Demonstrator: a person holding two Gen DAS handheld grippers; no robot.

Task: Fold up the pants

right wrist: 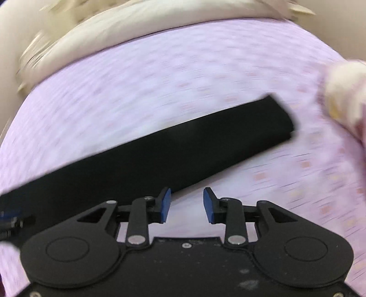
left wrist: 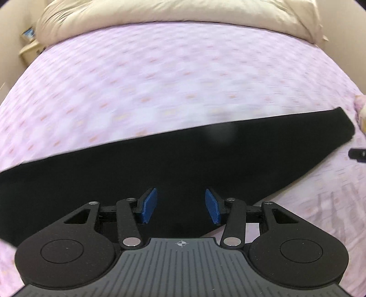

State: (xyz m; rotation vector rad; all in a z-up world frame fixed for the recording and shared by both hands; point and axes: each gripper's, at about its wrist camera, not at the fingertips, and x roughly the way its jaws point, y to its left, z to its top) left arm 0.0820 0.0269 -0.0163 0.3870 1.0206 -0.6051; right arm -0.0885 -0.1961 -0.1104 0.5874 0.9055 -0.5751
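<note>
Black pants (left wrist: 183, 160) lie flat across a bed with a pink patterned sheet (left wrist: 148, 80). My left gripper (left wrist: 181, 205) is open and empty, its blue pads over the wide part of the pants near their near edge. In the right wrist view the pants (right wrist: 171, 148) show as a long dark strip running from lower left to upper right. My right gripper (right wrist: 187, 204) is open and empty, over the sheet just beside the strip's near edge. Both views are motion-blurred.
A beige duvet (left wrist: 183, 16) is bunched along the far side of the bed; it also shows in the right wrist view (right wrist: 137, 22). A pale plush object (right wrist: 345, 96) lies at the right. A wooden shelf (left wrist: 29, 45) stands at far left.
</note>
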